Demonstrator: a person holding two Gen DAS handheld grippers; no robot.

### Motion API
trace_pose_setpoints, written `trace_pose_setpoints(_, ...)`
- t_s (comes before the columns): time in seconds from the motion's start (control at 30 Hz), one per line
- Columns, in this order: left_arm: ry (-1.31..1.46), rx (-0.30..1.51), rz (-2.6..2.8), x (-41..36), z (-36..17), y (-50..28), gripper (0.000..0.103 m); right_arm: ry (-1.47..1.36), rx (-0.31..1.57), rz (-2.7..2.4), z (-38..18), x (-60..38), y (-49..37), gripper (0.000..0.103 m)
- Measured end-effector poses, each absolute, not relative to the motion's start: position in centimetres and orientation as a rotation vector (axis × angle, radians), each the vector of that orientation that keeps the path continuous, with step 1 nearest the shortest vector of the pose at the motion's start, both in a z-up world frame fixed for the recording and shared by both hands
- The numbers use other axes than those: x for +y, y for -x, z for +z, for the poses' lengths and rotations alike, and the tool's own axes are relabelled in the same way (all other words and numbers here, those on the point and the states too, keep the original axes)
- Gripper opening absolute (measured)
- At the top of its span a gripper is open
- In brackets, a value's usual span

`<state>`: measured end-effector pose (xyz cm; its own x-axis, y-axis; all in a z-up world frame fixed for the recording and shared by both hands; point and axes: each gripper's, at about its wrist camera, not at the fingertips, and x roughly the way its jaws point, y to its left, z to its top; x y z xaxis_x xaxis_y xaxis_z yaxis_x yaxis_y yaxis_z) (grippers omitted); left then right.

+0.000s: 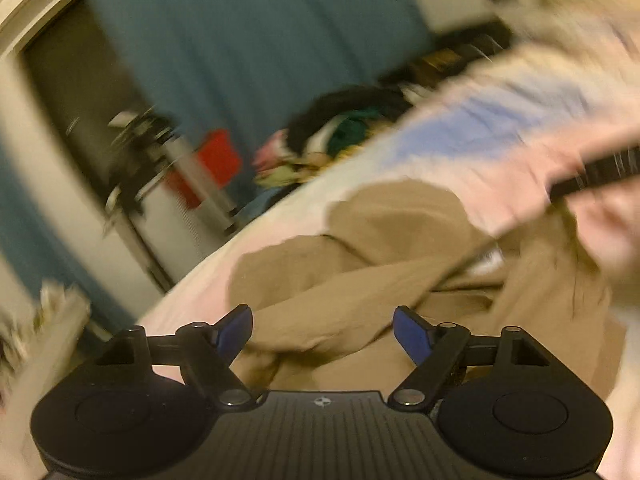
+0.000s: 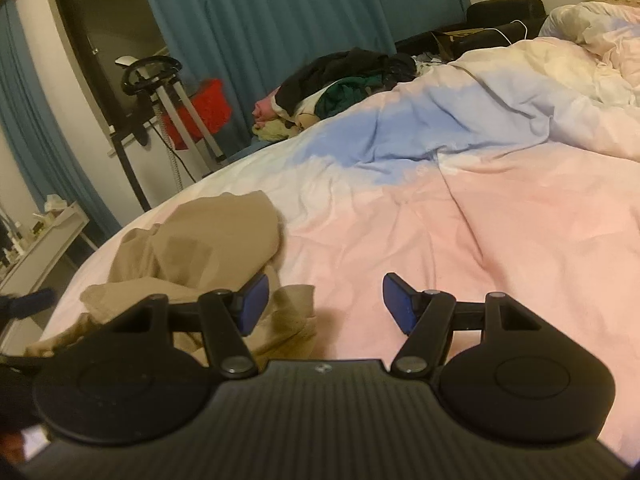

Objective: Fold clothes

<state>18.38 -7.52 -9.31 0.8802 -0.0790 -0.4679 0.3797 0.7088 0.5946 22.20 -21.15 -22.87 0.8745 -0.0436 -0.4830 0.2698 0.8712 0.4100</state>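
A crumpled tan garment [image 1: 360, 272] lies on a pink, white and blue bedspread [image 1: 472, 120]. In the blurred left wrist view my left gripper [image 1: 322, 330] is open and empty, just above the garment's near folds. A blurred dark bar [image 1: 592, 172], probably the other gripper, crosses at the right. In the right wrist view the garment [image 2: 208, 256] lies at the lower left on the bedspread [image 2: 480, 220]. My right gripper [image 2: 325, 303] is open and empty over the garment's right edge; its left fingertip [image 2: 254, 300] is over the cloth.
A pile of dark and coloured clothes [image 2: 340, 80] lies at the bed's far edge. Teal curtains [image 2: 260, 20], a stand with a red basket [image 2: 204, 108] and a white shelf [image 2: 44, 240] are at the left. Pillows [image 2: 592, 20] lie far right.
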Motion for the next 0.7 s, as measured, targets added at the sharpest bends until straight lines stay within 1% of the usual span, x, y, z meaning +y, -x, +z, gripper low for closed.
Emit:
trace_pose_setpoints(0.17,-0.967,0.426,-0.299,-10.8,-13.0,-21.0,0.082,-0.500,0.499,-0.154,-23.6,-21.3,-23.3,0.066)
trace_pose_setpoints(0.27,-0.988,0.375,-0.212,-11.0,-13.9,-22.3,0.082,-0.503,0.493,-0.144,-23.8,-21.4,-23.9,0.066)
trace_pose_setpoints(0.43,-0.912,0.223,-0.010,-10.4,-12.3,-23.2,0.082,-0.513,0.506,-0.146,-24.4,-21.6,-24.6,0.066)
trace_pose_setpoints(0.6,-0.706,0.173,0.080,-8.2,-7.8,-21.4,0.083,-0.519,0.440,-0.069,-23.5,-21.0,-24.0,0.067)
trace_pose_setpoints(0.7,-0.659,0.153,0.100,-7.0,-6.2,-20.3,0.083,-0.452,0.411,-0.012,-22.7,-19.4,-23.6,0.067)
